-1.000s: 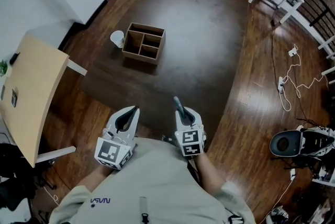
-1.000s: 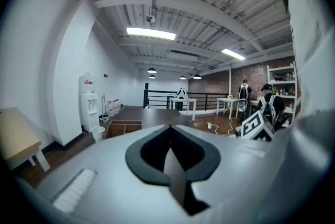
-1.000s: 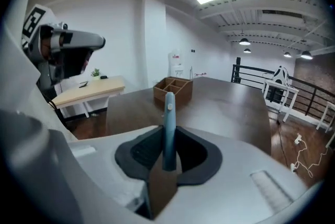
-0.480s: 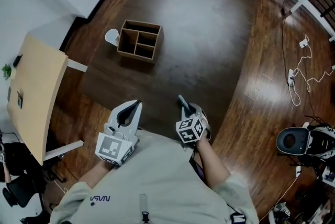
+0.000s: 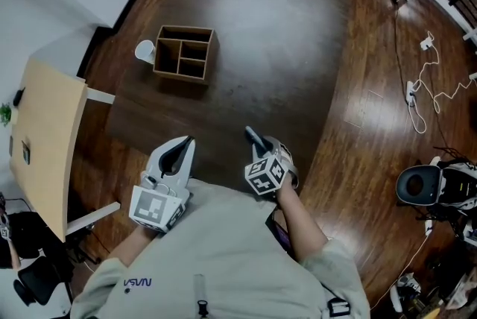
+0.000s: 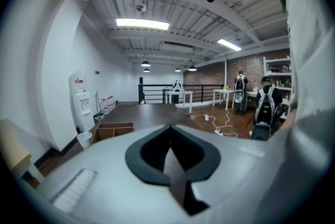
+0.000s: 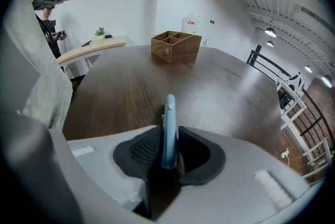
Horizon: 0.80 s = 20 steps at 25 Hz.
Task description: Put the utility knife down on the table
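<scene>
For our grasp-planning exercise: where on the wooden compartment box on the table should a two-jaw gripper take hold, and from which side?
Take a thin upright wall of the wooden box, coming down from above with one jaw on each side. Its top is open, so wall rims are exposed; the whole box looks too wide to span.

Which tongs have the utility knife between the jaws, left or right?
Right tongs: blue utility knife stands between its opening jaws. Left tongs are shut, empty.
</scene>
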Motion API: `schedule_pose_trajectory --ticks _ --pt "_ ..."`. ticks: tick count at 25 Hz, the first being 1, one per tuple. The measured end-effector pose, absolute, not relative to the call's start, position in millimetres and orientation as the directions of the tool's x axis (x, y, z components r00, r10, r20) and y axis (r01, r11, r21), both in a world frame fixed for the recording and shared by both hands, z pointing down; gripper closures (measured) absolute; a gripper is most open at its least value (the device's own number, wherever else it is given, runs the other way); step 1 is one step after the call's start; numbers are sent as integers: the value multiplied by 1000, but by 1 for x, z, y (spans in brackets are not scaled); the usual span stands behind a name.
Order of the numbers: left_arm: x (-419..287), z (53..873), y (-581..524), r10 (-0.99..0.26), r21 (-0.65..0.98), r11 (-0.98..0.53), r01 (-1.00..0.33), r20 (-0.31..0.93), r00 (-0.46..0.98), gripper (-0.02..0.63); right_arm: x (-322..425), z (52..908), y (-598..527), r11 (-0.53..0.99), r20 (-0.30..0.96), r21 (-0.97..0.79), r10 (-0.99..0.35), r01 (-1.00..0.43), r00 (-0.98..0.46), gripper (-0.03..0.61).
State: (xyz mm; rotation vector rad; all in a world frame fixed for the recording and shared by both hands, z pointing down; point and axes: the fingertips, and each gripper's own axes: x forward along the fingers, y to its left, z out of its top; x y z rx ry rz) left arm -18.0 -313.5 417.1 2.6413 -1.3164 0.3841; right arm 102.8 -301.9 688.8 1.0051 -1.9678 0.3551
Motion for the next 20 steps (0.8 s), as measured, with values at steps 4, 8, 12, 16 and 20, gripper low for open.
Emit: schedule_pose_trajectory --ticks 4,8,12,16,20 --pt "-21 415 -312 -758 34 -600 -799 295 582 609 116 684 -303 600 806 102 -518 -794 -288 456" --pt "-25 414 -309 -761 39 -600 -799 283 584 609 129 683 -301 575 808 105 -525 -811 -267 443" --pt "-31 412 -303 -764 42 -599 -799 269 587 609 138 673 -297 540 797 120 -553 -833 -244 436" --pt "-39 409 -295 -767 52 -598 -799 251 591 609 145 634 -299 432 719 99 -654 -896 -236 436" --pt "-47 408 -277 -771 63 -601 -797 218 599 609 135 586 -290 338 592 16 -762 -941 -264 508"
